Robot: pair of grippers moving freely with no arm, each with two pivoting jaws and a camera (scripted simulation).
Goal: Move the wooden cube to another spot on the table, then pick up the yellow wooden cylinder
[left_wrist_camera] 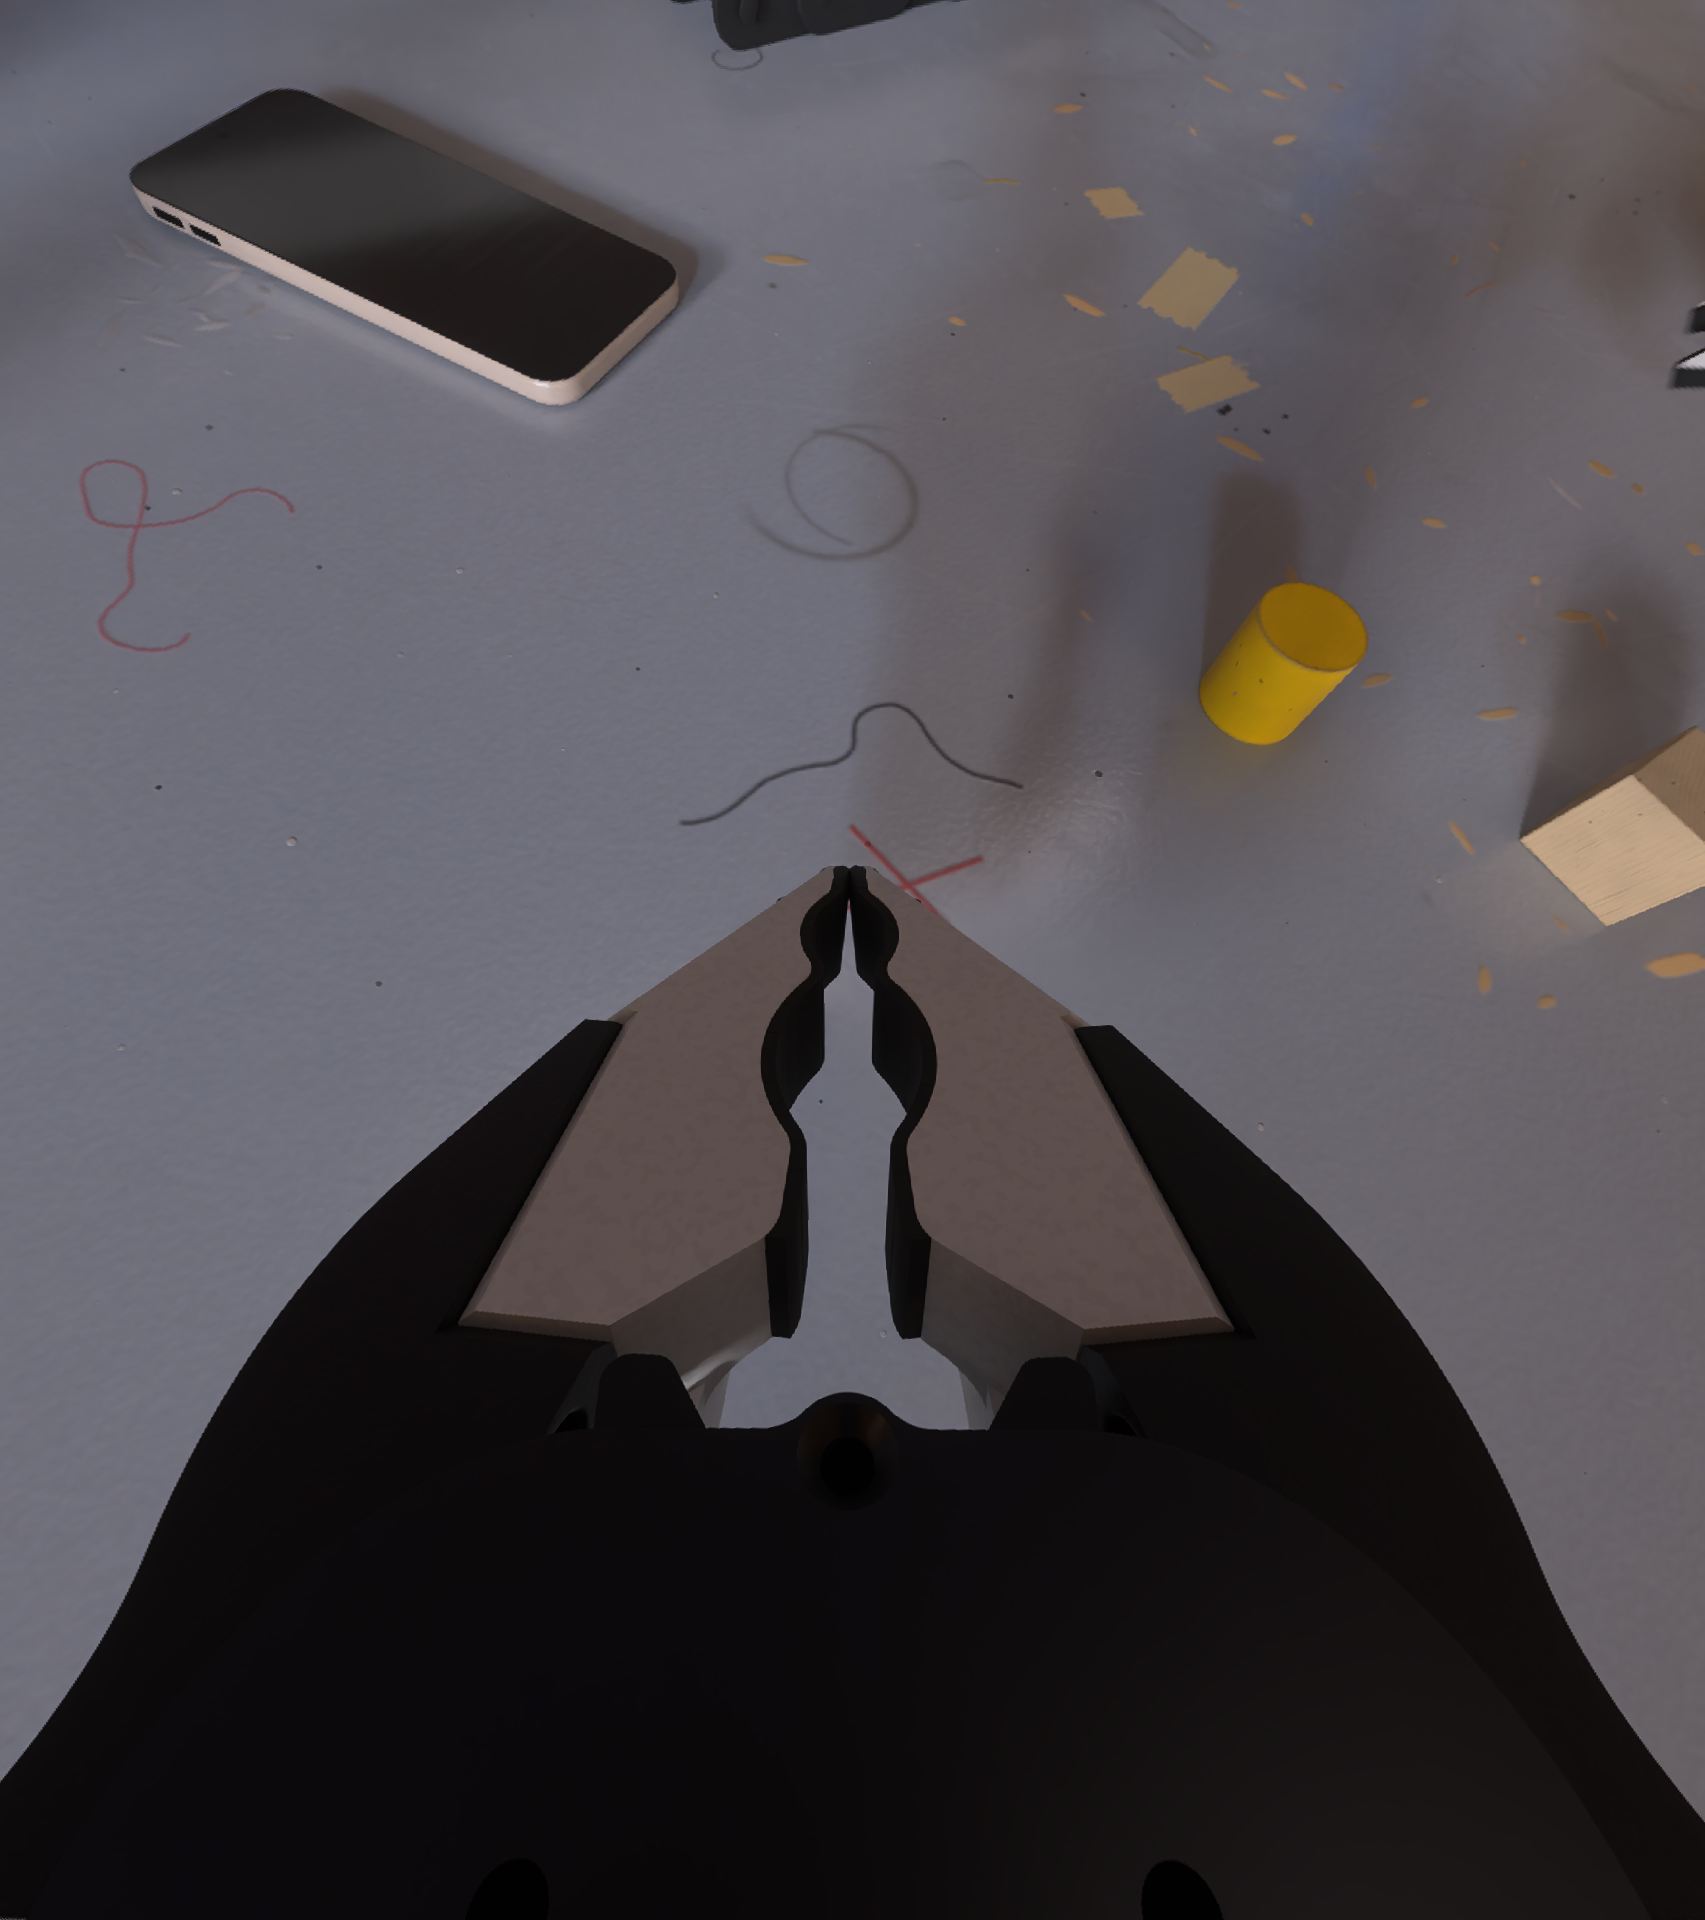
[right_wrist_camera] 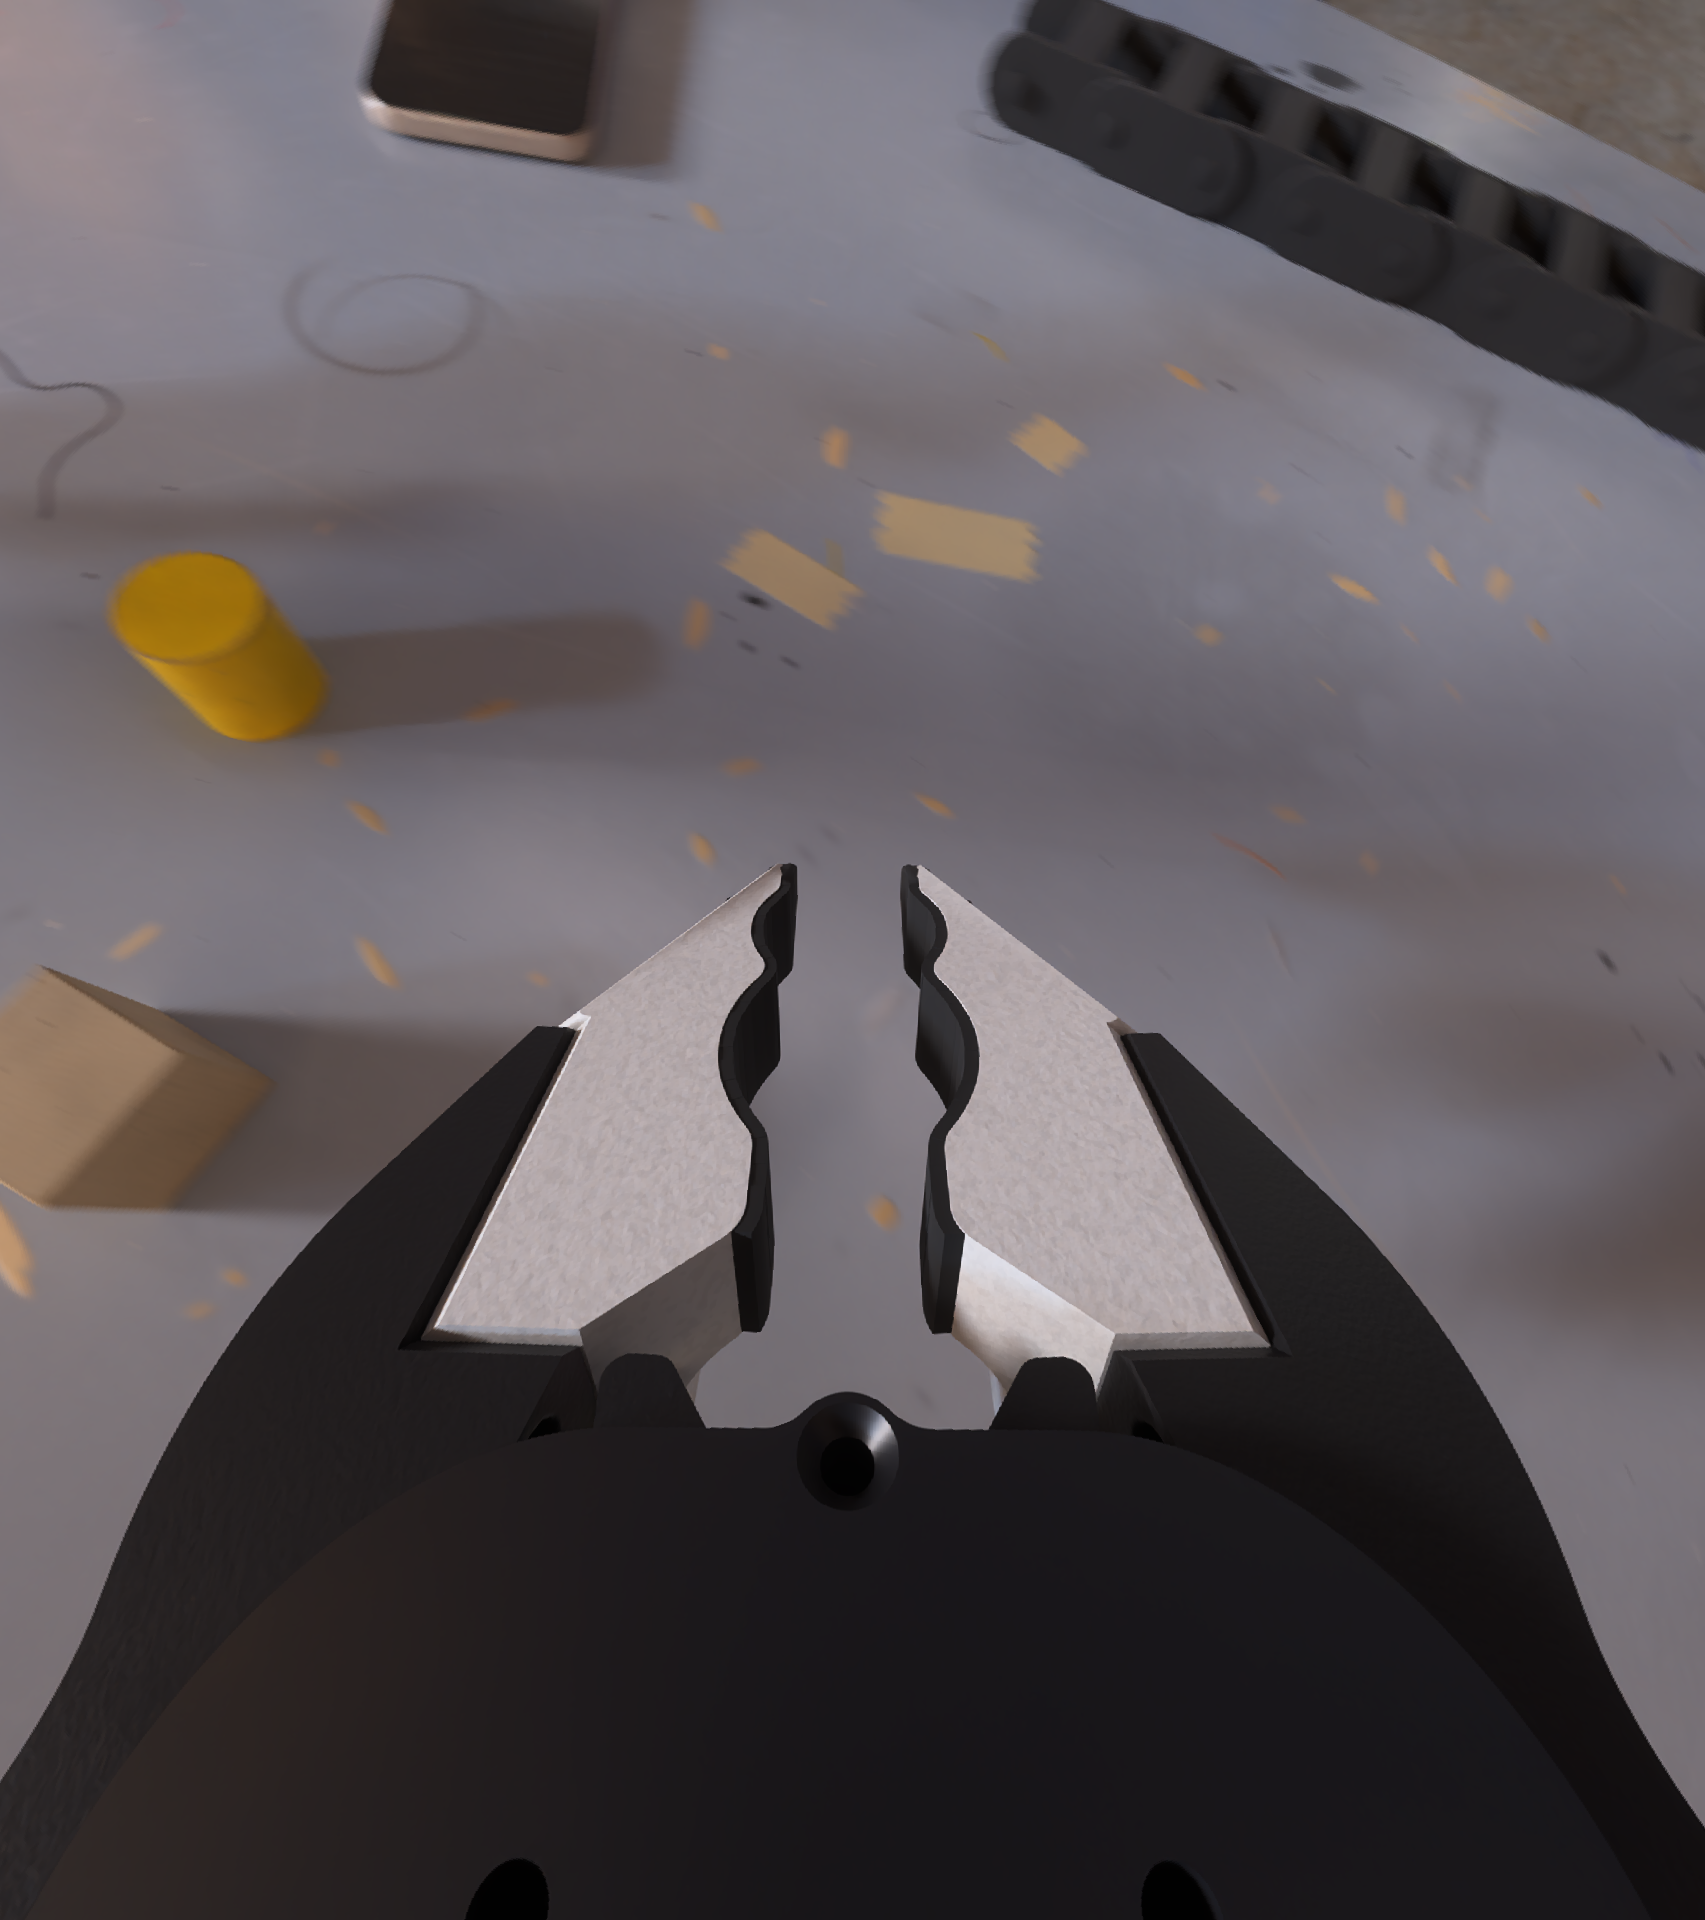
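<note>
Your left tool (left_wrist_camera: 849, 871) hangs over the grey surface (left_wrist_camera: 412, 831) with its fingertips pressed together and nothing between them. Your right tool (right_wrist_camera: 848, 873) has its fingers parted by a narrow gap, also empty.

Seen from the left wrist, the yellow wooden cylinder (left_wrist_camera: 1280, 665) stands upright on the surface ahead and to the right of the closed tips, well apart from them. The wooden cube (left_wrist_camera: 1658, 826) rests farther right and nearer the camera, separate from the cylinder. A dark-screened smartphone (left_wrist_camera: 406, 241) with a pale metal edge lies flat at upper left. Thin black and red thread scraps (left_wrist_camera: 853, 764) curl on the surface just ahead of the tips.

From the right wrist, you see the cylinder (right_wrist_camera: 216, 646) at mid left and the cube (right_wrist_camera: 79, 1091) at lower left, beside the tool's left finger but not touching it. One end of the smartphone (right_wrist_camera: 484, 78) shows at the top. A black link chain (right_wrist_camera: 1399, 223) runs diagonally across the upper right. Tan wood chips (right_wrist_camera: 954, 532) are scattered over the surface (right_wrist_camera: 1347, 831).
</note>
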